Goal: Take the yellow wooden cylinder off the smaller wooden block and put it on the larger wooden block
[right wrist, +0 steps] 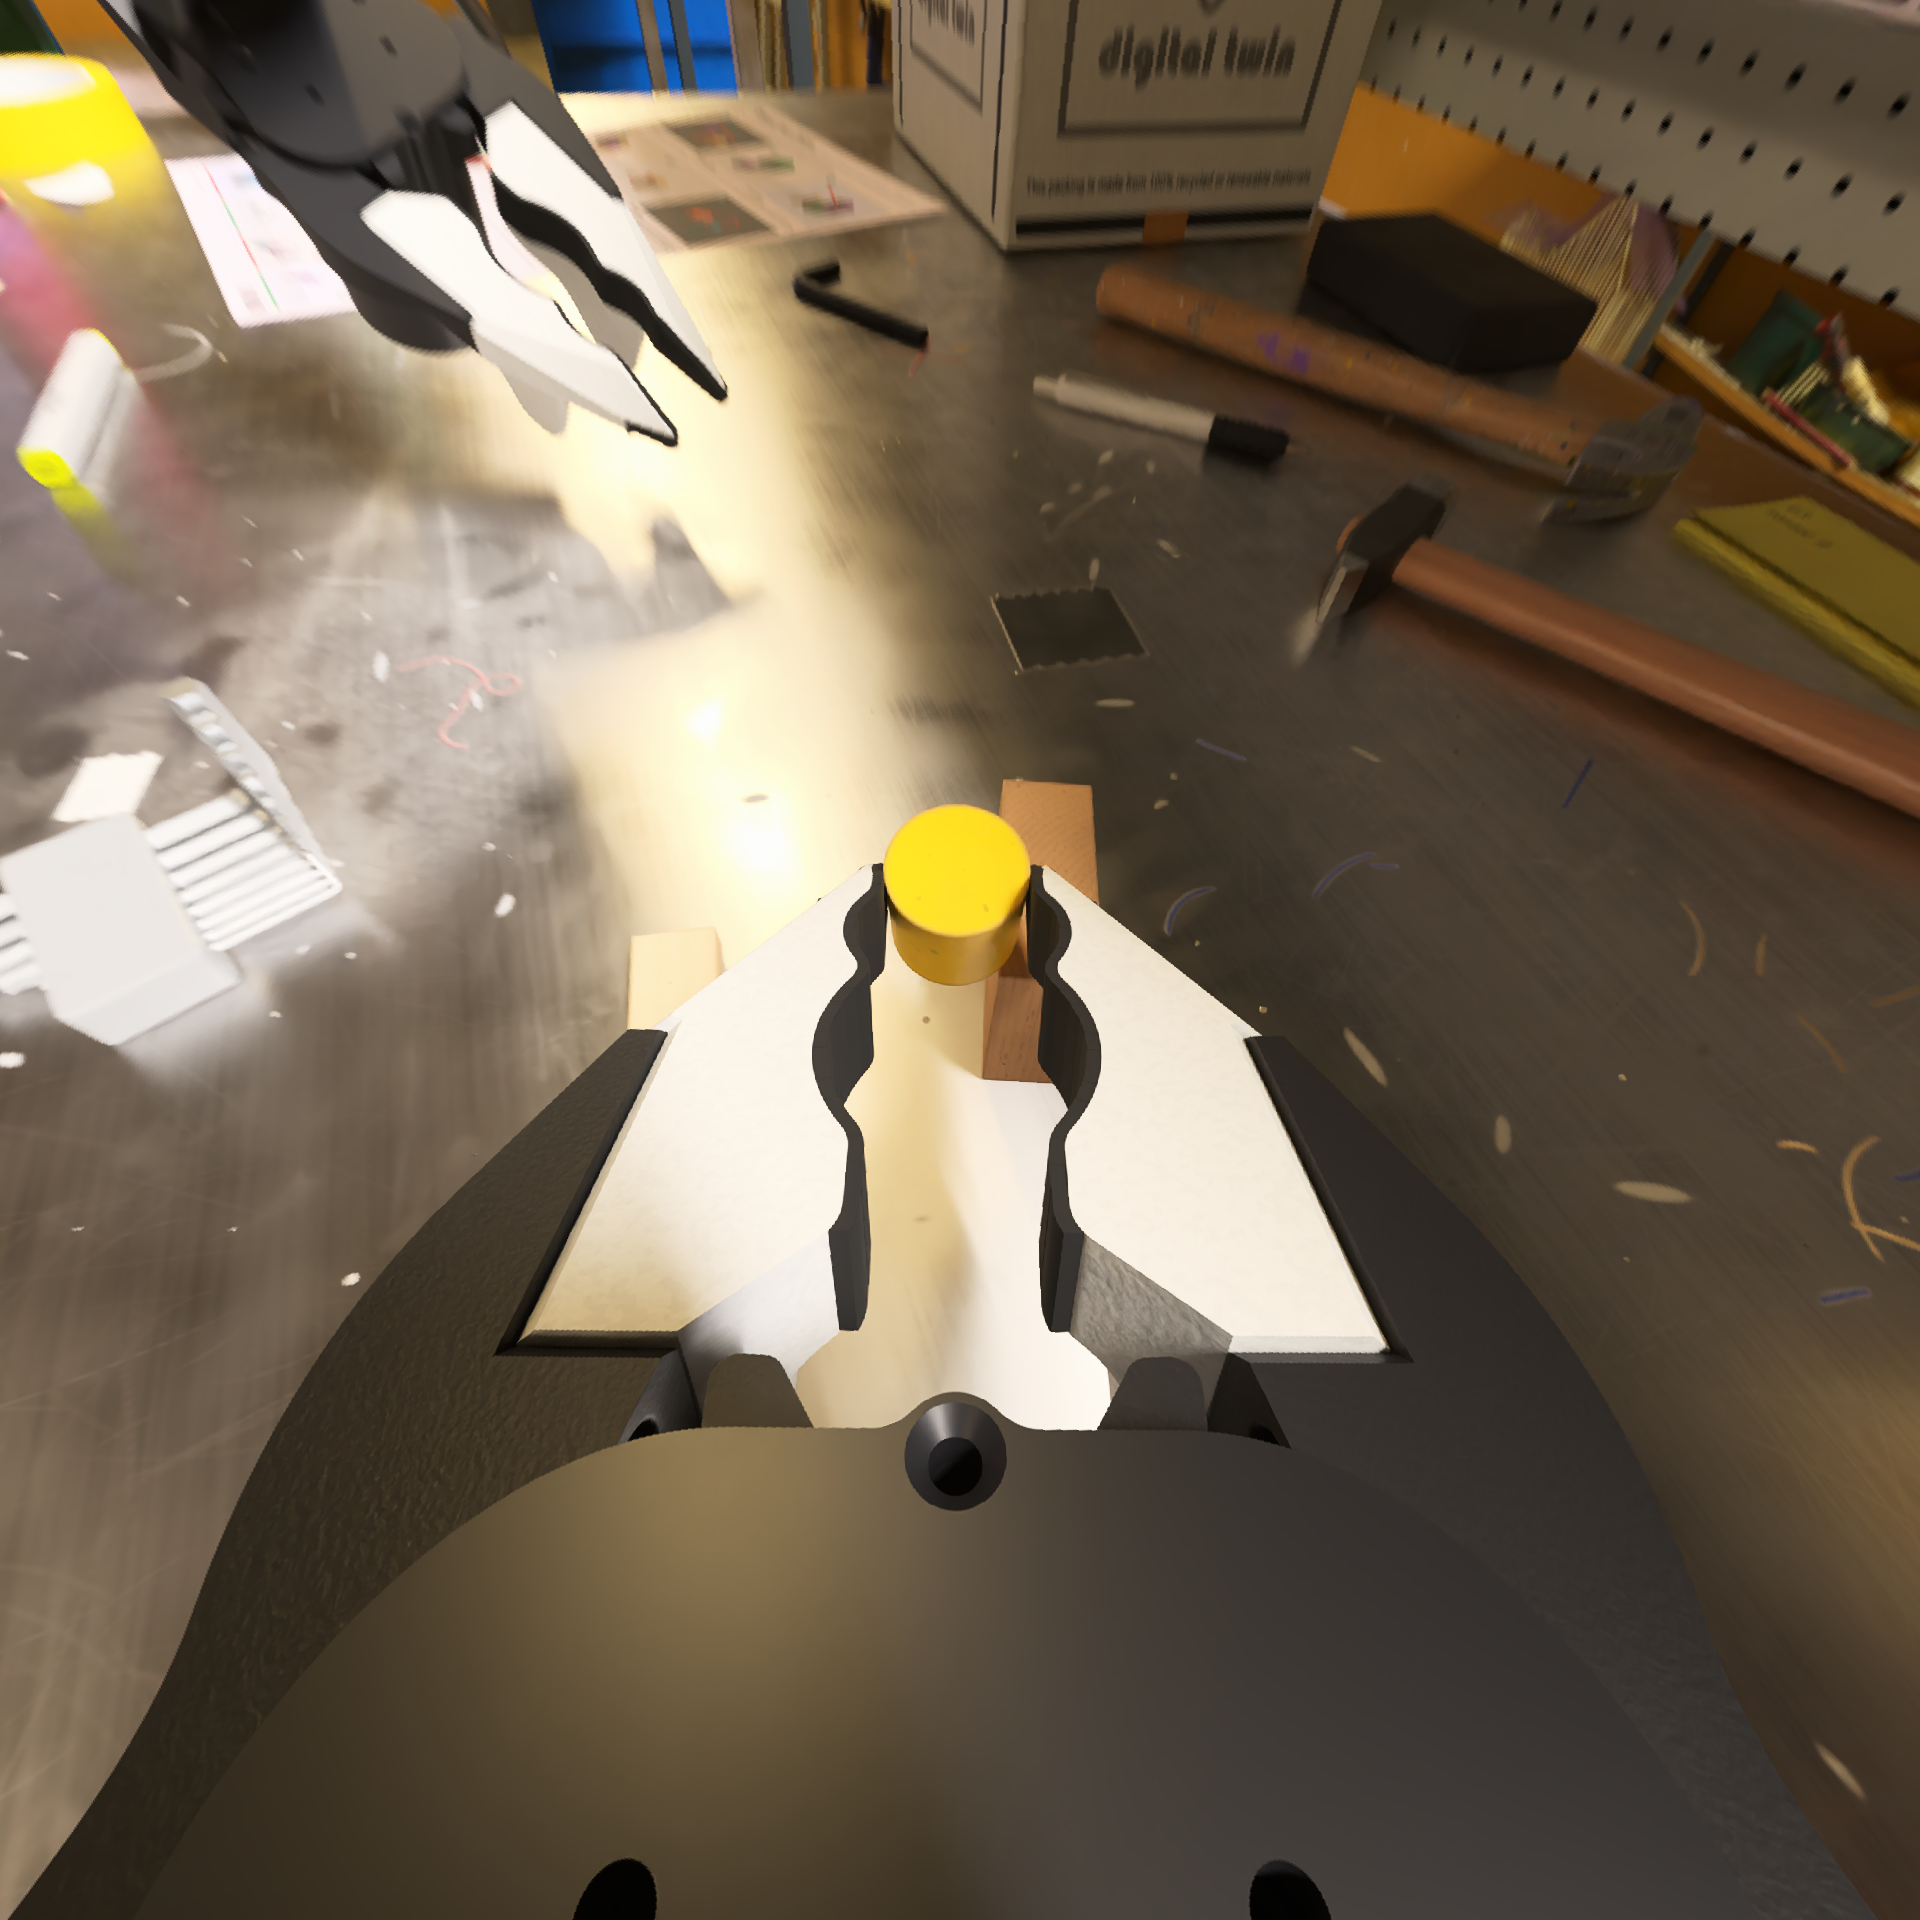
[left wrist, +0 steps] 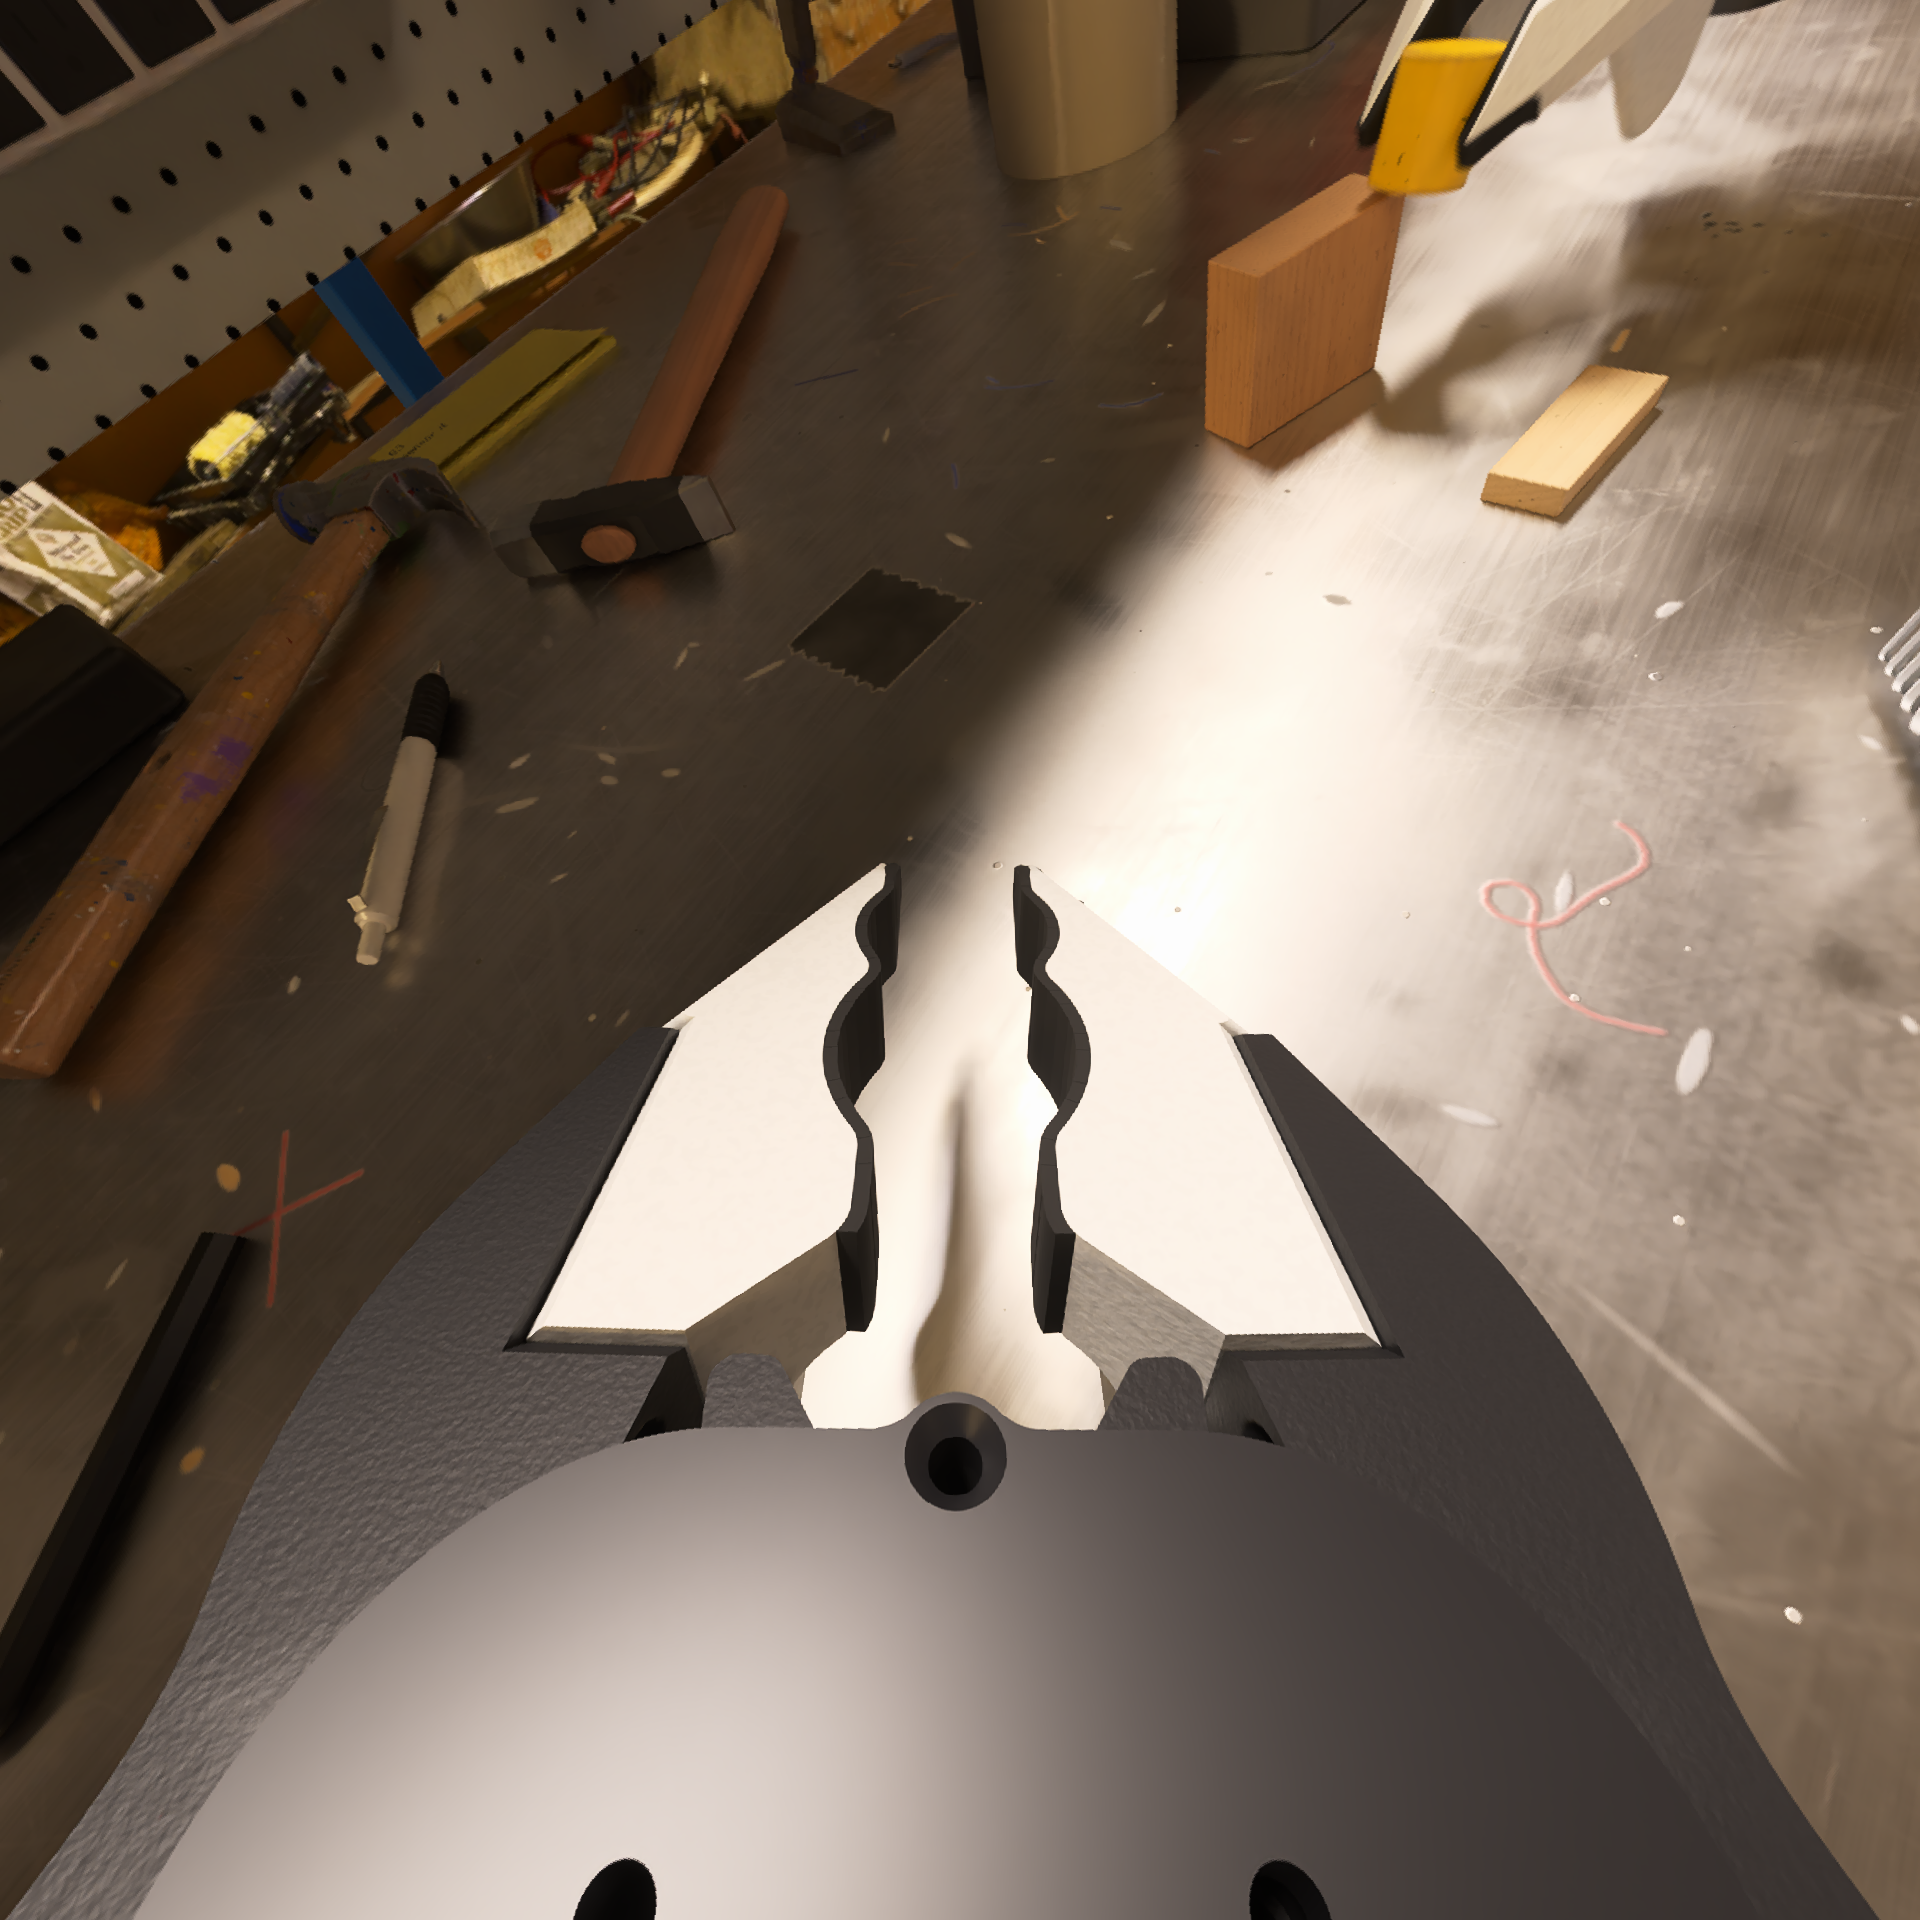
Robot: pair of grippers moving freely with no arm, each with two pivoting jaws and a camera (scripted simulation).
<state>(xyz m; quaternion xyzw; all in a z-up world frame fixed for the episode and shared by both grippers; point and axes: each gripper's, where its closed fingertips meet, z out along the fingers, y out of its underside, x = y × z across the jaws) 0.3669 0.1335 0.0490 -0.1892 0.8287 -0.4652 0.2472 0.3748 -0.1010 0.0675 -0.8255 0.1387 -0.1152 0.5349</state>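
My right gripper (right wrist: 956,883) is shut on the yellow wooden cylinder (right wrist: 954,906), holding it by its sides at the fingertips. In the left wrist view the cylinder (left wrist: 1425,120) hangs between the right gripper's white fingers (left wrist: 1548,52), at the far top end of the larger, reddish wooden block (left wrist: 1299,312). I cannot tell if it touches the block. The larger block (right wrist: 1049,831) stands just behind and right of the cylinder. The smaller, pale block (left wrist: 1574,442) lies flat to one side, partly hidden by my finger in the right wrist view (right wrist: 673,971). My left gripper (left wrist: 956,878) is open and empty above the bare table, away from both blocks.
On the metal workbench (left wrist: 1351,779) lie a claw hammer (left wrist: 187,748), a mallet (left wrist: 665,416), a marker (left wrist: 400,810) and a beige roll (left wrist: 1081,83). A cardboard box (right wrist: 1122,114), an Allen key (right wrist: 857,307) and a white finned part (right wrist: 156,883) lie farther off. A pegboard (left wrist: 208,156) backs the bench.
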